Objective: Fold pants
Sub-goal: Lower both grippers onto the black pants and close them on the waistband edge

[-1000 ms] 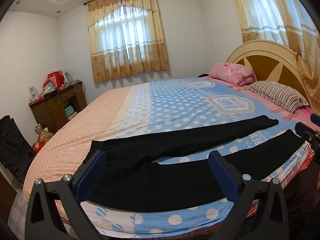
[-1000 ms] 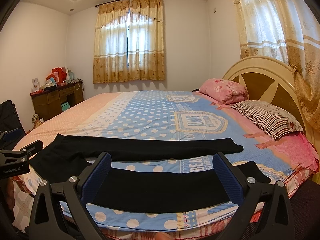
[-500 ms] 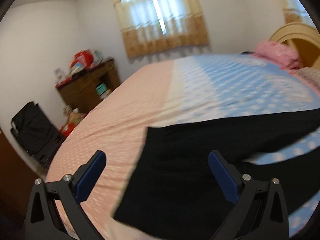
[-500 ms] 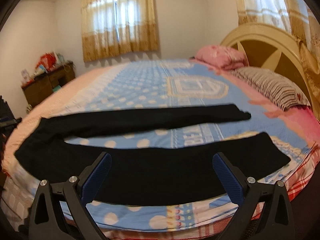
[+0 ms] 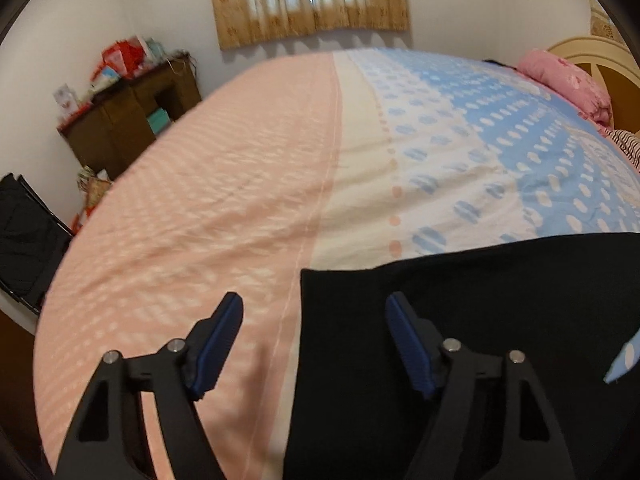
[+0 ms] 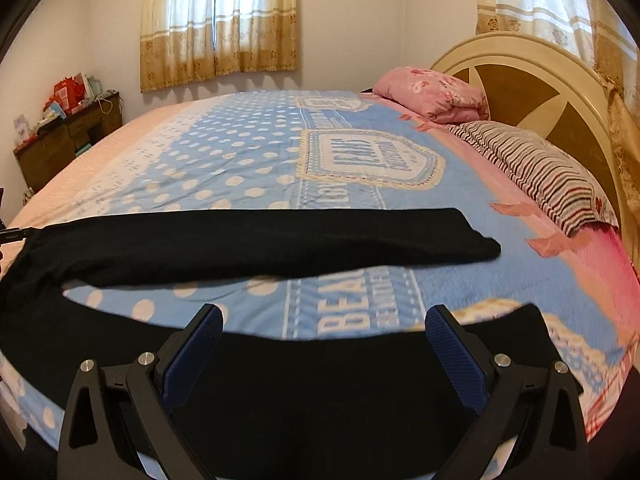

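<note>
Left wrist: left gripper (image 5: 314,322) closing, empty, over pants (image 5: 460,320) | right gripper (image 6: 322,334) open, empty

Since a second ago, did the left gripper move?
Yes. The left gripper swung left toward the pants' waist end; the wooden desk looks nearer.

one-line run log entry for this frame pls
stage: approach | black fabric pants: flat on bed, legs apart | left tool: open, just been closing, over waistband edge, ungripped | right tool: open, above near leg
</note>
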### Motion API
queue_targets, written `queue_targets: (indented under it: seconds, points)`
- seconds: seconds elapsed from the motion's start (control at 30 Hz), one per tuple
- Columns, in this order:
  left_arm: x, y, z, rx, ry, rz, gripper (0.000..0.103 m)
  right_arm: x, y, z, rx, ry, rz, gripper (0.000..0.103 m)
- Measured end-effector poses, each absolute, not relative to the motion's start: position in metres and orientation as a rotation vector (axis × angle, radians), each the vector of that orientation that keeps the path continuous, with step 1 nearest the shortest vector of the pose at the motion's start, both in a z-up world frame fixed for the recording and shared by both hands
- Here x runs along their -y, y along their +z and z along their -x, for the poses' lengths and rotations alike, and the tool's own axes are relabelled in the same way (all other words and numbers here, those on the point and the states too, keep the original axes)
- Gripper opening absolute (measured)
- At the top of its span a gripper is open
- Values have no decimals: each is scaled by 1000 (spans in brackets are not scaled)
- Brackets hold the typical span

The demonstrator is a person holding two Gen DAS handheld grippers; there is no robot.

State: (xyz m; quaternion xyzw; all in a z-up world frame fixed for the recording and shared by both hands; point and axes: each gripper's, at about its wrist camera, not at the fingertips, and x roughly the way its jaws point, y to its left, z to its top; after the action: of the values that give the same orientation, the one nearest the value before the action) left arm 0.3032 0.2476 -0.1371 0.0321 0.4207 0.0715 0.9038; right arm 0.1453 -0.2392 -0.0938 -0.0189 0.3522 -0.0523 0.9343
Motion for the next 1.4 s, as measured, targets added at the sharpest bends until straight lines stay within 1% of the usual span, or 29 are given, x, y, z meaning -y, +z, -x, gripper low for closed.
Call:
queue_targets:
  seconds: [0.07, 0.17, 0.23, 0.37, 0.43, 0.47, 0.5, 0.53, 0.6, 0.8, 0.93, 1.0, 1.07, 1.1, 1.2, 1.23, 1.4]
  points:
    - [-255, -142, -312, -887, 127, -40, 71, 240, -95, -154, -727, -104, 39, 102]
    - [-261, -147, -321, -917, 106, -13, 70, 244, -97, -170, -745, -90, 18, 102]
    - [-264, -150, -326, -937, 73, 21, 64, 248, -97, -179, -750, -91, -1, 101]
    - [-265, -157, -331, -976, 34, 49, 59, 258, -93, -192, -741, -90, -18, 99]
    - [-268, -157, -334, -973, 13, 64, 49, 268, -92, -200, -747, -100, -32, 92]
    - [-268, -157, -334, -974, -1, 68, 47, 274, -92, -203, -753, -104, -48, 90]
    - [-267, -157, -333, -972, -8, 65, 42, 282, -91, -206, -759, -111, -72, 89]
    - [-266, -156, -333, -968, -14, 62, 40, 291, -91, -209, -766, -119, -101, 88]
    - [-265, -155, -333, -964, -6, 46, 37, 309, -90, -214, -772, -138, -151, 87]
    - [-267, -155, -336, -968, -9, 69, 36, 364, -84, -224, -767, -233, -224, 85]
    - [-270, -156, -337, -974, -2, 81, 44, 409, -85, -247, -811, -269, -253, 85]
    - [-270, -156, -339, -979, 3, 79, 45, 427, -87, -260, -830, -294, -244, 85]
    - [-270, -157, -338, -980, -6, 73, 43, 445, -91, -275, -848, -309, -242, 85]
    - [-269, -156, -338, -979, -14, 72, 38, 453, -93, -284, -857, -312, -240, 85]
    - [-267, -157, -339, -979, -16, 59, 35, 471, -106, -310, -900, -310, -250, 85]
    - [-267, -158, -339, -979, -20, 61, 34, 475, -111, -319, -915, -291, -267, 83]
    - [-269, -160, -340, -985, -24, 84, 34, 471, -137, -352, -1008, -249, -232, 79]
